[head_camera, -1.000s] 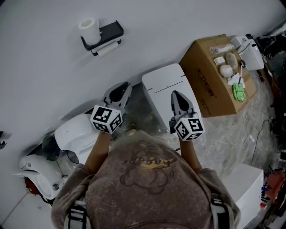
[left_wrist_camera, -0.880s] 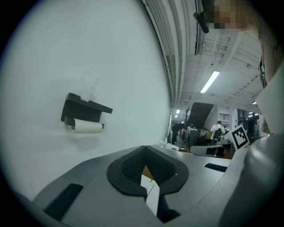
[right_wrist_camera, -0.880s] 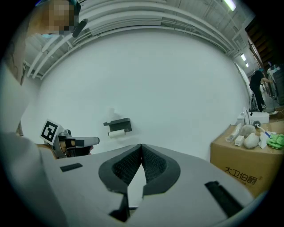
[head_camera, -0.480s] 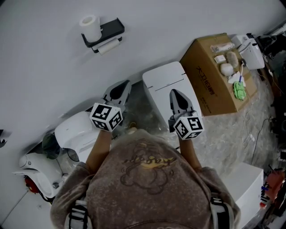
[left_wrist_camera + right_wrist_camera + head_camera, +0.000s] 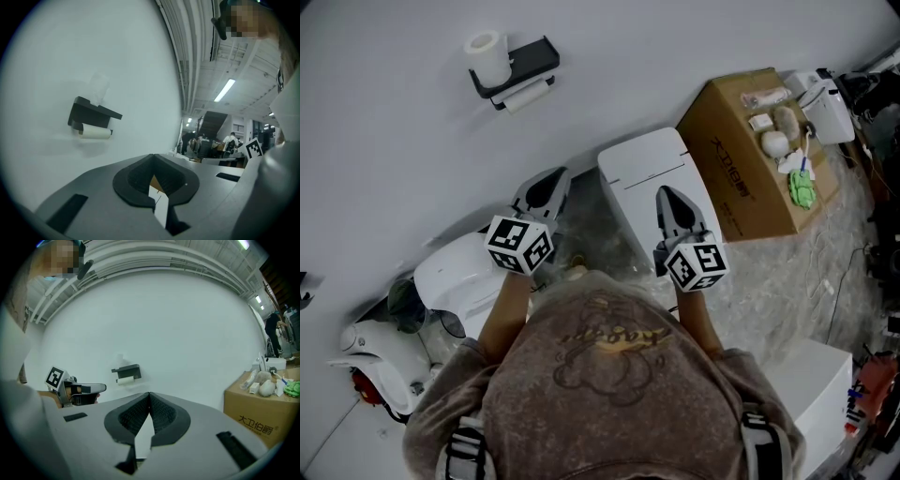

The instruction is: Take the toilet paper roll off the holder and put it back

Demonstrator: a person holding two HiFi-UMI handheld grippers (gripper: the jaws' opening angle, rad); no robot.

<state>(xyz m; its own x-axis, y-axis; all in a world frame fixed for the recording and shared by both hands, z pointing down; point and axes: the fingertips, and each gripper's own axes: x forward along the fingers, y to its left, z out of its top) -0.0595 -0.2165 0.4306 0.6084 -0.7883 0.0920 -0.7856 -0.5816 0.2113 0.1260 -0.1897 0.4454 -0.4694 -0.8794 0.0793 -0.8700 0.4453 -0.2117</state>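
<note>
A black holder (image 5: 525,66) is fixed to the white wall, high and to the left in the head view. One white toilet paper roll (image 5: 487,58) stands upright on its shelf, and a second roll (image 5: 528,97) hangs on the bar beneath. My left gripper (image 5: 558,178) is shut and empty, well below the holder and pointing up toward it. My right gripper (image 5: 665,193) is also shut and empty, held over the white tank. The left gripper view shows the holder (image 5: 91,114) and bar roll (image 5: 96,133) ahead at the left. In the right gripper view the holder (image 5: 126,370) is small and far.
A white toilet tank (image 5: 628,169) stands against the wall between the grippers. A cardboard box (image 5: 741,178) with small items on top sits to the right. White appliances (image 5: 455,281) lie at the left, and a white box (image 5: 820,394) at the lower right on plastic sheeting.
My left gripper has drifted slightly to the left. The right gripper and both rolls stay where they were.
</note>
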